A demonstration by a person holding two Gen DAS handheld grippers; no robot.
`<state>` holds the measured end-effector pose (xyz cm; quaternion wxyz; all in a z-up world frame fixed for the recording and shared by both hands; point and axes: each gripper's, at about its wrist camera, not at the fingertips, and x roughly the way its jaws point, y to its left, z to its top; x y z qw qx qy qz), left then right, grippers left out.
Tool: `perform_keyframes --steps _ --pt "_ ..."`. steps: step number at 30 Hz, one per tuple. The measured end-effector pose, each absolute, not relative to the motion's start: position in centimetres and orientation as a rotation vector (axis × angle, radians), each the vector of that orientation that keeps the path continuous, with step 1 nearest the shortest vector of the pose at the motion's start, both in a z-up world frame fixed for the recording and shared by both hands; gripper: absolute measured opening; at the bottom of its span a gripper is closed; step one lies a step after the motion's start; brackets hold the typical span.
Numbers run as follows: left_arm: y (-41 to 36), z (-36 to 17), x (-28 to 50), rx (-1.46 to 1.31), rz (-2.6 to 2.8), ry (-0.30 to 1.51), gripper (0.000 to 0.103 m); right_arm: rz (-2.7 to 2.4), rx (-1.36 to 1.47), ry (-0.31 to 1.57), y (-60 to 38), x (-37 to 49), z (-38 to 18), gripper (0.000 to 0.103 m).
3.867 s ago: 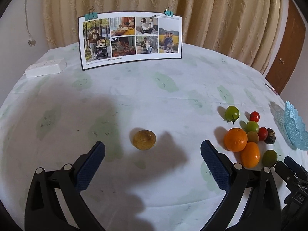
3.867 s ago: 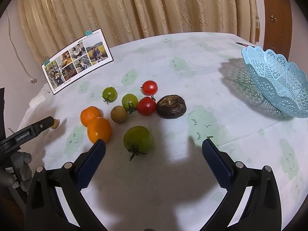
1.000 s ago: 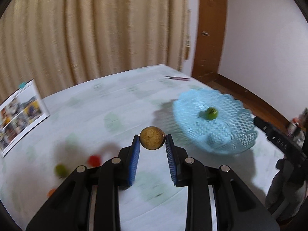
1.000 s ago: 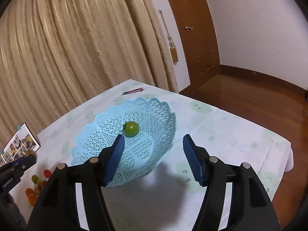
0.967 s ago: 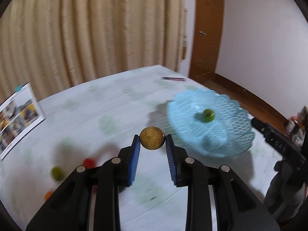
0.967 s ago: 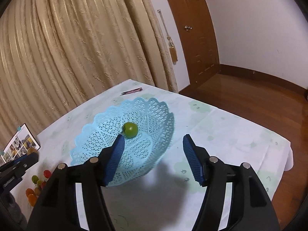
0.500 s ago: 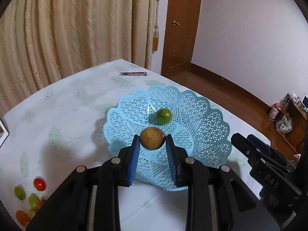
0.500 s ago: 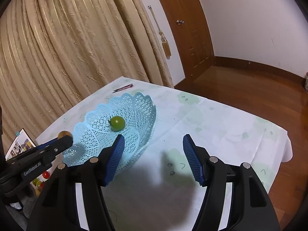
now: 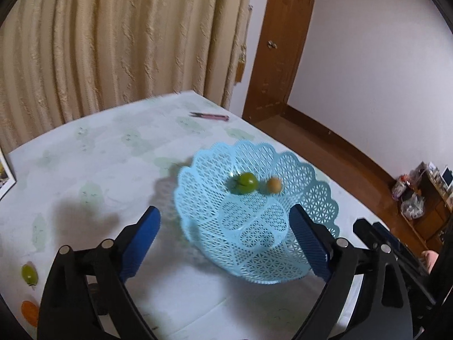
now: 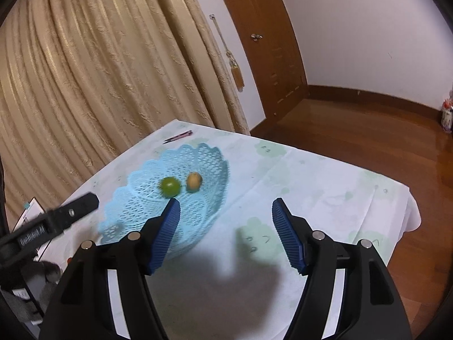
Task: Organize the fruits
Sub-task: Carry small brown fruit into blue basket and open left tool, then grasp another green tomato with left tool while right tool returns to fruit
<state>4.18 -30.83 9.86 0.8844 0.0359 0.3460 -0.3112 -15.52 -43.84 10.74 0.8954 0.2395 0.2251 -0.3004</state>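
A light blue lattice basket [image 9: 300,232] stands on the table. Inside it lie a green tomato [image 9: 247,182] and a small brown fruit [image 9: 274,184], side by side. My left gripper [image 9: 225,226] is open and empty, just in front of and above the basket. The right wrist view shows the basket [image 10: 127,212], the green tomato [image 10: 170,186] and the brown fruit [image 10: 194,181]. My right gripper [image 10: 225,212] is open and empty, to the basket's right over bare cloth. The left gripper's finger [image 10: 70,212] shows at the left there.
A green tomato [image 9: 29,273] and an orange fruit [image 9: 29,313] lie at the left view's lower left edge. A pink pen [image 9: 211,116] lies at the far table edge. The table's right edge drops to a wooden floor [image 10: 368,147]. Curtains hang behind.
My left gripper has opened and let go of the brown fruit, which now lies in the basket beside the green tomato. The right gripper has drawn back slightly to the right.
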Motion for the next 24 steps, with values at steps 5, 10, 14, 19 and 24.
perform_keyframes --steps 5,10,14,19,24 --pt "-27.6 11.6 3.2 0.078 -0.616 0.663 0.094 -0.601 0.464 0.448 -41.3 -15.6 11.7 0.075" --pt "-23.8 13.0 2.4 0.082 -0.568 0.62 0.095 -0.561 0.457 0.443 -39.0 -14.9 11.9 0.075" --pt "-20.5 13.8 2.5 0.071 -0.518 0.598 0.097 -0.517 0.434 0.459 -36.9 -13.6 11.9 0.076" --pt "-15.7 14.8 3.4 0.035 -0.437 0.58 0.097 -0.461 0.41 0.485 -34.7 -11.9 11.7 0.076" --pt "-11.9 15.0 4.2 0.021 -0.368 0.578 0.097 -0.428 0.38 0.498 -32.8 -10.9 11.9 0.082"
